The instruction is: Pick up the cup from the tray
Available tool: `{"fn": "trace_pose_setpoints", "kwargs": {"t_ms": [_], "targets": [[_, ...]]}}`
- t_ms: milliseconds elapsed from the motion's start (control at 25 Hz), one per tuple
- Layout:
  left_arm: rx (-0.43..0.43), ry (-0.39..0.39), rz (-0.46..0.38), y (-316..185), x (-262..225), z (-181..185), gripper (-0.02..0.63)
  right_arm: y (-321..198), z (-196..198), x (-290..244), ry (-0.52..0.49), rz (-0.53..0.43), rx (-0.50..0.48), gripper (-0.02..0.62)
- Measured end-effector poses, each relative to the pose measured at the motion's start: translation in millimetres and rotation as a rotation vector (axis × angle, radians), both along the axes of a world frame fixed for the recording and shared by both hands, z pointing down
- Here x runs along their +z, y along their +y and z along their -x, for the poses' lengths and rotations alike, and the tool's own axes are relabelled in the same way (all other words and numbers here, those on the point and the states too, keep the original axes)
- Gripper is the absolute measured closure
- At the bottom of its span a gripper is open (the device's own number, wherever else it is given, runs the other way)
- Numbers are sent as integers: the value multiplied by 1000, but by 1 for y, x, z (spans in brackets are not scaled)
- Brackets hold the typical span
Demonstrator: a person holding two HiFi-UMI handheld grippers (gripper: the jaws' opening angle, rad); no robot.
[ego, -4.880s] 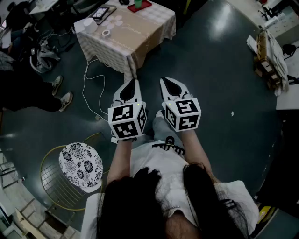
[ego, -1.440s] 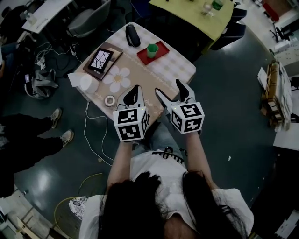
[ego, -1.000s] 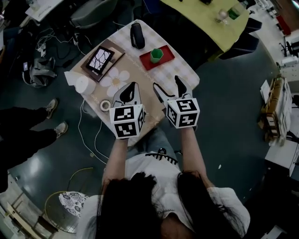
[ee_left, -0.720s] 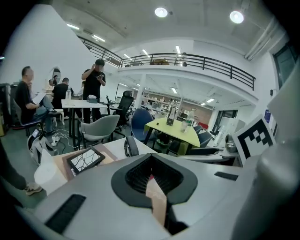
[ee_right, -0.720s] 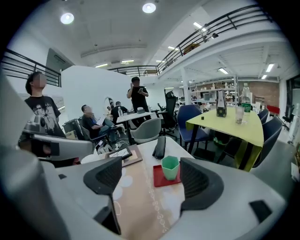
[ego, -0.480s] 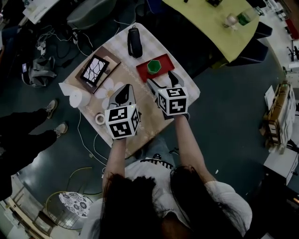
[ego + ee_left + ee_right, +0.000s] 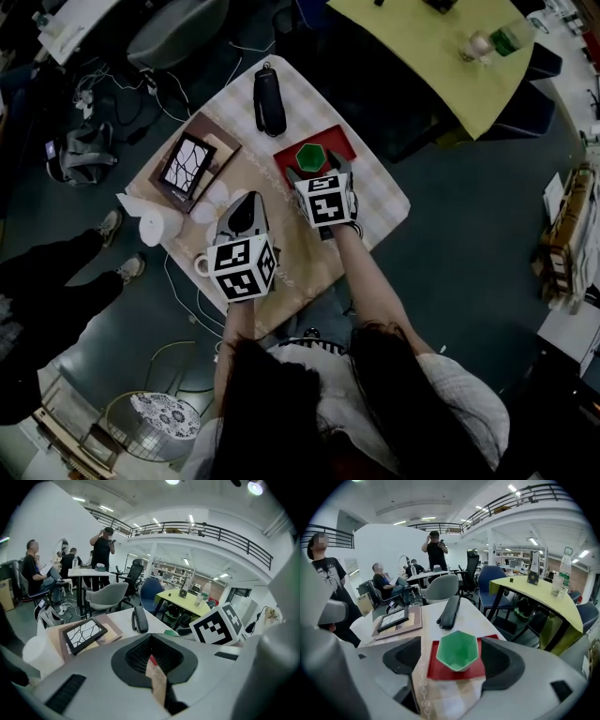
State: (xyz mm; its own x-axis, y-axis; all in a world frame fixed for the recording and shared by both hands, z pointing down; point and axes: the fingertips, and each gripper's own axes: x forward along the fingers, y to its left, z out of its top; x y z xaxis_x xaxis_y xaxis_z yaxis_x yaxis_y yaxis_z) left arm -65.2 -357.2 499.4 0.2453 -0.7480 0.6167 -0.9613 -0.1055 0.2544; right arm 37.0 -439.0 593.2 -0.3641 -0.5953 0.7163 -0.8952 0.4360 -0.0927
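Right gripper (image 7: 319,170) is hovering, jaws spread to admit the green cup (image 7: 458,649) on its tray (image 7: 432,670). Left gripper (image 7: 241,211) is waiting nearer, jaws pressed together, likely unneeded.

- The table (image 7: 377,195) is small and square, covered with a pale checked cloth, and stands on a dark floor.
- A beige runner (image 7: 246,174) with a white flower print crosses the middle of the cloth.
- A red tray (image 7: 340,141) lies flat near the far right edge.
- A long black pouch (image 7: 269,101) lies just beside the tray, towards the far corner.
- A brown board (image 7: 223,150) lies on the left side, with a black picture frame (image 7: 187,167) on top of it.
- A white cylinder (image 7: 150,228), possibly a paper roll, stands at the left corner.
- A small white ring (image 7: 200,265), which looks like tape, lies at the near left edge.
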Motion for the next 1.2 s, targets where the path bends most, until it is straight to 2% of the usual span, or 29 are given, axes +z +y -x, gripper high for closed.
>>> {"fn": "trace_pose_setpoints", "kwargs": {"t_ms": [240, 440, 640, 680, 1000, 1200], "targets": [[-10, 14, 24, -9, 14, 0, 601, -15, -4, 26, 43, 51, 29, 213], [-8, 9, 47, -9, 23, -5, 601, -12, 4, 38, 67, 104, -58, 213], [-8, 18, 40, -13, 24, -7, 601, -10, 5, 44, 88, 126, -68, 219], [-8, 18, 41, -13, 24, -8, 601, -10, 5, 44, 91, 128, -73, 258], [0, 0, 36, -8, 24, -6, 601, -3, 12, 29, 103, 88, -122, 262], [-11, 4, 19, -3, 17, -3, 601, 20, 14, 15, 117, 70, -157, 263]]}}
